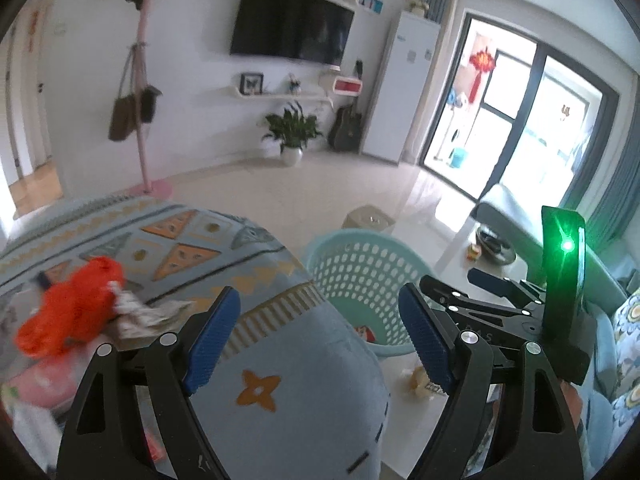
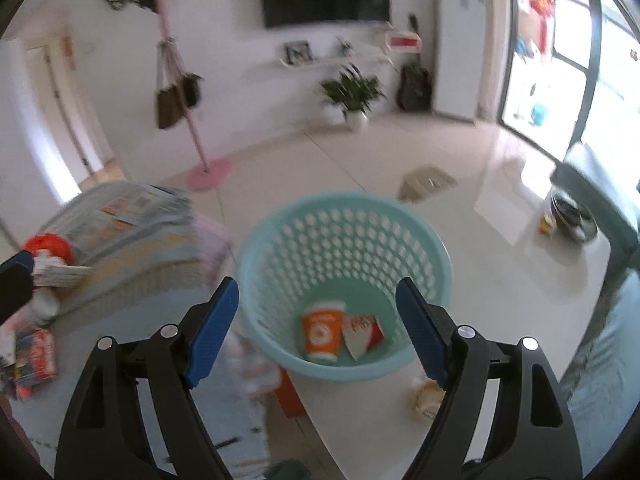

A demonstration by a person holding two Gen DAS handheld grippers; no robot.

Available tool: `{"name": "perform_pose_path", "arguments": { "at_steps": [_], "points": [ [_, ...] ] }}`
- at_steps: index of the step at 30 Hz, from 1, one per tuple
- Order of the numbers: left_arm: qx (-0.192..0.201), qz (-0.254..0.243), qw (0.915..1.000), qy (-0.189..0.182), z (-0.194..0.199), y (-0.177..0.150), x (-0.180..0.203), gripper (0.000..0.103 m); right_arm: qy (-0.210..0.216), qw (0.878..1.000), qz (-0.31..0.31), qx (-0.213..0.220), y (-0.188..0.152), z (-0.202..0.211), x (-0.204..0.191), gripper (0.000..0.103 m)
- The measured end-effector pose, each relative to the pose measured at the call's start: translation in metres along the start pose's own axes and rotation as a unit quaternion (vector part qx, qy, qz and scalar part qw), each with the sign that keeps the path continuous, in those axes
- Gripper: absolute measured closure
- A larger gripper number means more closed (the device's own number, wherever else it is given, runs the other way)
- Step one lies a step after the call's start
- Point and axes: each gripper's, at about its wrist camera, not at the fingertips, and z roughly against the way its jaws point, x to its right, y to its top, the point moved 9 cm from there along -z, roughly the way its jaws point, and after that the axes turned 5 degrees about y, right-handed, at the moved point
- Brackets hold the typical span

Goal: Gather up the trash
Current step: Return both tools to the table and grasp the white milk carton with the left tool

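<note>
A turquoise perforated basket (image 2: 344, 236) stands on the pale floor; inside lie an orange paper cup (image 2: 322, 330) and a red-and-white carton (image 2: 362, 332). My right gripper (image 2: 318, 328) hangs open above the basket's near rim, nothing between its blue pads. My left gripper (image 1: 320, 340) is open and empty over the patterned blue cloth (image 1: 280, 380) of a table; the same basket (image 1: 360, 276) shows beyond it, with the right gripper (image 1: 492, 296) to its right. An orange plastic bag (image 1: 72, 306) and crumpled paper (image 1: 148, 316) lie on the cloth at left. A yellowish wrapper (image 2: 428, 396) lies on the floor by the basket.
Coloured packets (image 2: 36, 356) lie at the table's left edge. A pink coat stand (image 2: 210, 170), a potted plant (image 1: 292, 132) and a guitar stand by the far wall. A grey sofa (image 1: 520, 216) and a low table with a bowl (image 2: 572, 220) are at the right.
</note>
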Motion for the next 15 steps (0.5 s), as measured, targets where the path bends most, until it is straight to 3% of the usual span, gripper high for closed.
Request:
{"name": "perform_pose_path", "arguments": {
  "at_steps": [8,15],
  "points": [
    [0.055,0.031,0.9971,0.043,0.082,-0.005,-0.057,0.022,0.082,0.991,0.073,0.079,0.014,0.059,-0.098,0.026],
    [0.075,0.07,0.9903,0.093,0.14,-0.028,-0.131,0.018,0.14,0.975,0.147,0.088,-0.008,0.076,-0.189,0.026]
  ]
}}
